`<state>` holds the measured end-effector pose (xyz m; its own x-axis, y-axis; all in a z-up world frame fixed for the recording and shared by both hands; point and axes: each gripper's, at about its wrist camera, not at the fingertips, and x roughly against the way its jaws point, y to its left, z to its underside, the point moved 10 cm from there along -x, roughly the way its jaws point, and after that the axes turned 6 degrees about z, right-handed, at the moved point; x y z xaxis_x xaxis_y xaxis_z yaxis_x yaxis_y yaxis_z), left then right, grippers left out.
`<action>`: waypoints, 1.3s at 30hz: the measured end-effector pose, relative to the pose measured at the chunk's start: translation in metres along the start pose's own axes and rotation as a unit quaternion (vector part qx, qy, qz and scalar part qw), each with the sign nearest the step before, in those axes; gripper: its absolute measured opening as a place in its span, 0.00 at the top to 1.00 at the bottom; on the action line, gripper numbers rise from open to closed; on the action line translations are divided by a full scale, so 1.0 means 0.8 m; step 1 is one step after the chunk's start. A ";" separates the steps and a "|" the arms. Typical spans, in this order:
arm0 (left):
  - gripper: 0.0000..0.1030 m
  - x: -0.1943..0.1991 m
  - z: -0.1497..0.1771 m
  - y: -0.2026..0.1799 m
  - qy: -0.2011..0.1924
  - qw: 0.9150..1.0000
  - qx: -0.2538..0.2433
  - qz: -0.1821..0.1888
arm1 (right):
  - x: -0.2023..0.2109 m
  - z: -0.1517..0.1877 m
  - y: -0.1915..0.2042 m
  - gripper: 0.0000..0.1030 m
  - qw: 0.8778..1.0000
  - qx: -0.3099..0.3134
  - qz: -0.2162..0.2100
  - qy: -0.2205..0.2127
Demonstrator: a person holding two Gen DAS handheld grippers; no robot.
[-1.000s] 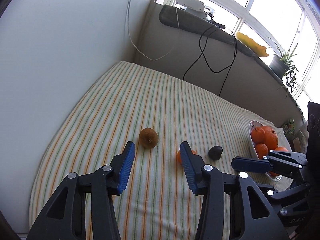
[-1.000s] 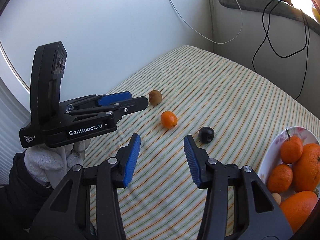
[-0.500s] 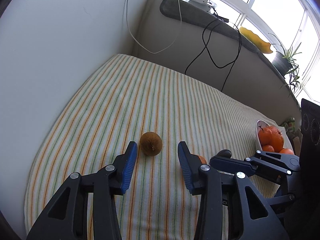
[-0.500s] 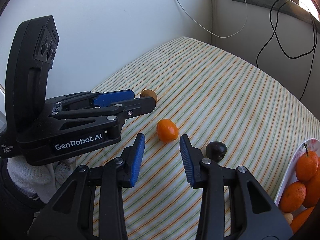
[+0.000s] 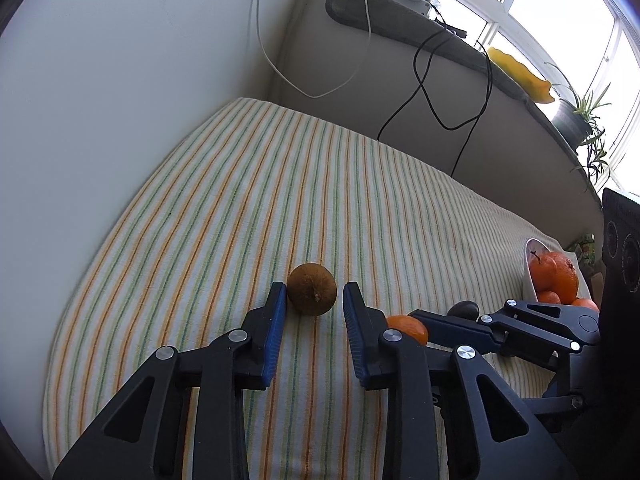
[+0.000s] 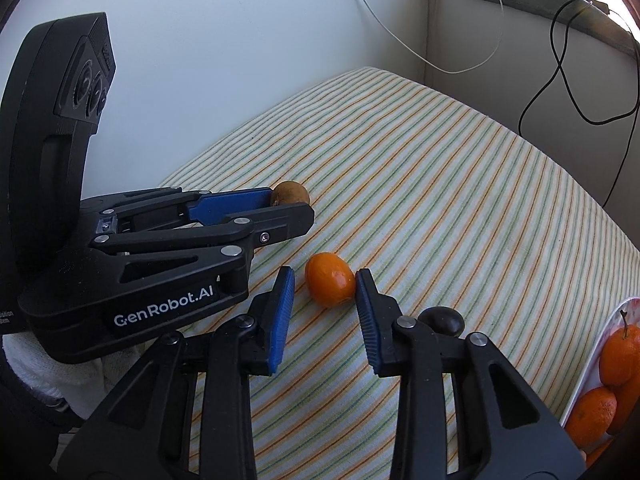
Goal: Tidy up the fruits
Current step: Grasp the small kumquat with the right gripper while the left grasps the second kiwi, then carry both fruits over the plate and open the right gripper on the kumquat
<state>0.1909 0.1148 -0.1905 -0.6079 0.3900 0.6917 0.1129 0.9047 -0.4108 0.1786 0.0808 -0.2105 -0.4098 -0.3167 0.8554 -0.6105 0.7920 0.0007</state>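
flanking a brown kiwi point(image 5: 311, 294), the left gripper point(image 5: 313, 295) has its blue pads on either side of the fruit at their tips; the jaws have just been closing, the left pad looks right against the skin, a thin strip of cloth shows by the right pad, so a firm grip is not visible and i cannot tell whether it is pinched. the kiwi rests on the striped cloth point(image 5: 280, 200), near the wall side. in the right wrist view the same gripper's fingers hide most of the kiwi point(image 6: 290, 193).

the right gripper point(image 6: 325, 285) has also just been closing, around a small orange fruit point(image 6: 330, 279) lying on the cloth; its right pad touches the fruit, the left pad stands a little off it, so the jaws are narrowed but not clamped. a dark round fruit point(image 6: 442, 320) sits just beside the right finger, partly behind it. a white bowl point(image 5: 529, 268) with oranges point(image 5: 554, 272) stands at the cloth's right edge, well apart from the kiwi. a white-gloved hand point(image 6: 36, 364) holds the left gripper.
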 end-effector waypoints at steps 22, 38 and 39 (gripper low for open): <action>0.77 0.021 0.001 -0.018 -0.019 1.000 -0.013 -0.001 | 0.049 0.014 -0.008 0.76 1.000 -0.015 -0.015 -0.023; 0.77 0.054 0.005 -0.093 -0.038 0.997 -0.034 0.055 | 0.152 0.035 -0.049 0.76 0.995 -0.059 -0.032 -0.077; 0.77 0.055 0.006 -0.099 -0.037 0.997 -0.036 0.059 | 0.155 0.036 -0.052 0.76 0.994 -0.061 -0.031 -0.079</action>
<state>0.1519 0.0598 -0.1304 -0.6431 0.4835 0.5939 0.2420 0.8640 -0.4415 0.1336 -0.0064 -0.1189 -0.4816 -0.4374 0.7594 -0.5545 0.8231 0.1224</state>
